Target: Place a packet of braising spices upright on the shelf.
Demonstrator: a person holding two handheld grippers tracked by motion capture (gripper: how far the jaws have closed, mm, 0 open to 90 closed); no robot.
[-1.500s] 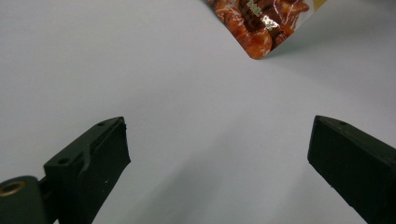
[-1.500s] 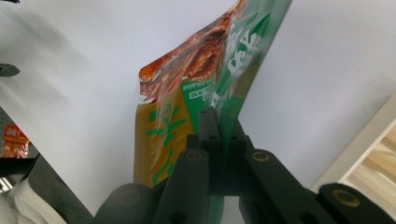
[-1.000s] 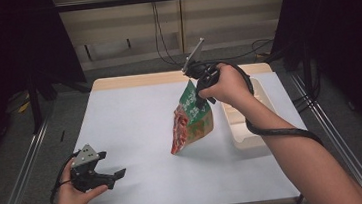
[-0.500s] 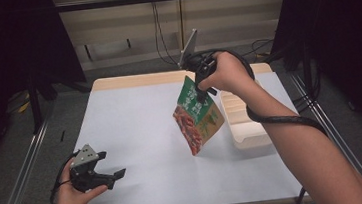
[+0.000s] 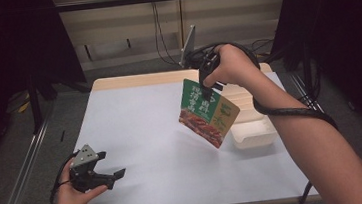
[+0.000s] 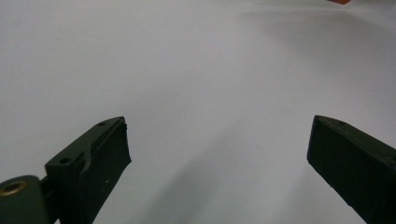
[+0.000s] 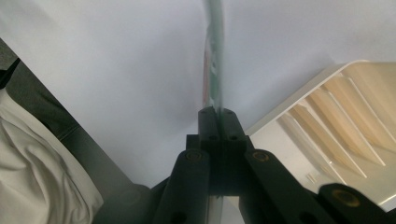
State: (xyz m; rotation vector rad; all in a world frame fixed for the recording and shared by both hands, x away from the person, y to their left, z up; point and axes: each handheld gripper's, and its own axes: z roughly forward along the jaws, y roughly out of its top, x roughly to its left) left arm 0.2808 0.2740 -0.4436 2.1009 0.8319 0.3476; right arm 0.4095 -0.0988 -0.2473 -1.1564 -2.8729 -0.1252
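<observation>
Right gripper (image 5: 207,90), jaws clamped on the top edge of the food pouch (image 5: 208,112) hanging centre-right of frame; the pouch looks light and floppy, while left gripper (image 5: 106,173) rests wide open, empty.

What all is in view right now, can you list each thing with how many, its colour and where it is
snack packet: one, green top with red and tan print, hanging in the air above the table's right half, pinched at its top edge
container: one, white with ribbed compartments, on the table's right side, partly behind the packet
table: one, white top with a wooden far edge, centre of the high view
cables: a few, black, hanging down the wall behind the table
rail: one, metal, on the floor left of the table
left gripper: one, black with a grey plate, at the near left corner, jaws apart
right gripper: one, black, raised over the table's far right, jaws closed on the packet
person's arms: two, entering from the bottom
</observation>
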